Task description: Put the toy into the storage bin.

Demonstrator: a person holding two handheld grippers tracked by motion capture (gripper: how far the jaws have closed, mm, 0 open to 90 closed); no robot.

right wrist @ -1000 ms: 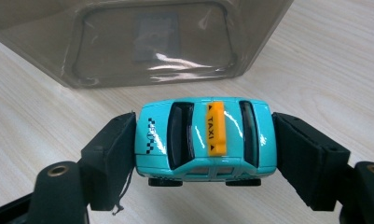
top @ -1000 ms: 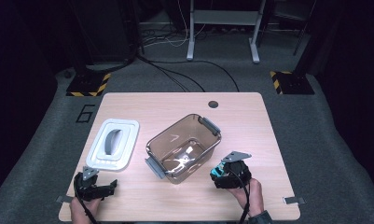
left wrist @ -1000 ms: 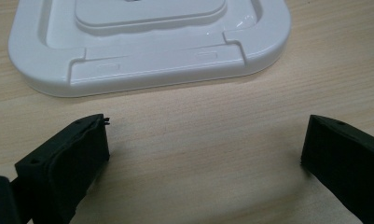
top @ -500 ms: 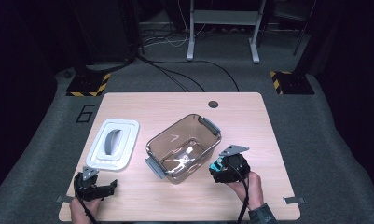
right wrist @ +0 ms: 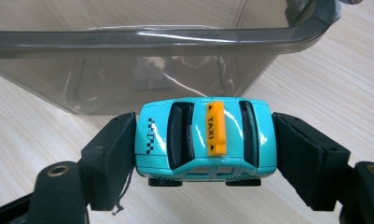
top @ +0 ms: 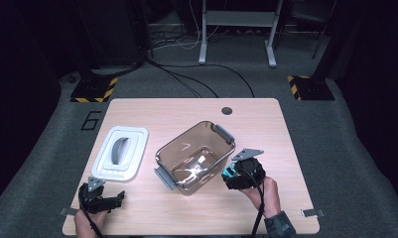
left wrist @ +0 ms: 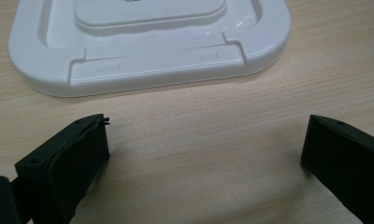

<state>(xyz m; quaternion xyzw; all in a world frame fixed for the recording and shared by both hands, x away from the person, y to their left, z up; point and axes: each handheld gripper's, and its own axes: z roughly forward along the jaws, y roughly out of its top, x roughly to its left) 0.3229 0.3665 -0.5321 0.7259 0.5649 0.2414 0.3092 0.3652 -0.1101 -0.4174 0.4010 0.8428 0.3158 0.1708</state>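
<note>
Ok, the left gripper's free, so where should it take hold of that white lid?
Probably the near short edge of the white lid: it lies flat on the table just ahead of the open left gripper. Come in low from the person's side and pinch the rim, one jaw above and one below.

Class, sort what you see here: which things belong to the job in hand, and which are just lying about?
In the job:
- toy taxi, clamped in the right hand-held gripper
- clear brown tub, just beyond it

Lying about:
- white lid, flat on the table, ahead of the open left hand-held gripper
- cables on the floor
</note>
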